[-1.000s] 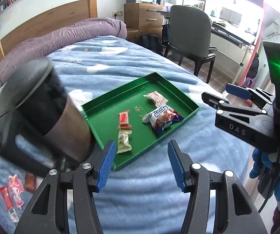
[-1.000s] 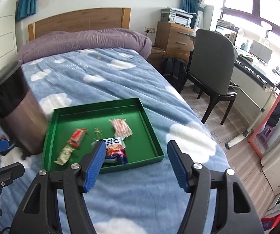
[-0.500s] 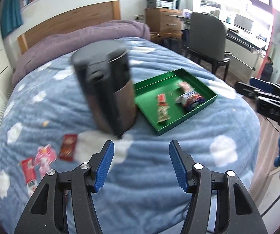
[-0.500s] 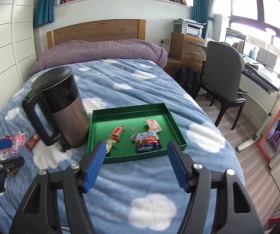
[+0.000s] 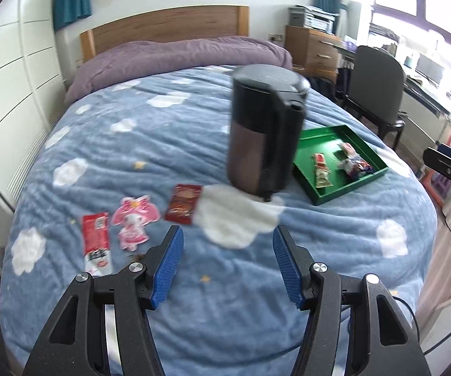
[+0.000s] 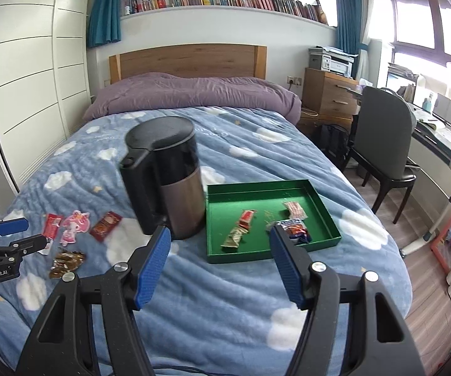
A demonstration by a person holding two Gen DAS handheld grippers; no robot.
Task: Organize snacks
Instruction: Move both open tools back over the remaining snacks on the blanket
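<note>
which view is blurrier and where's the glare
Left wrist view: motion-smeared, the kettle and loose snack packets soft, only the left tool crisp. Right wrist view: sharper, the green tray and kettle clear. Both: windows at upper right blown out white, edges bent by fisheye.

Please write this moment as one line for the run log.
left gripper: open, empty | right gripper: open, empty | green tray: four snacks inside | kettle: upright beside tray | loose snacks: on bed
</note>
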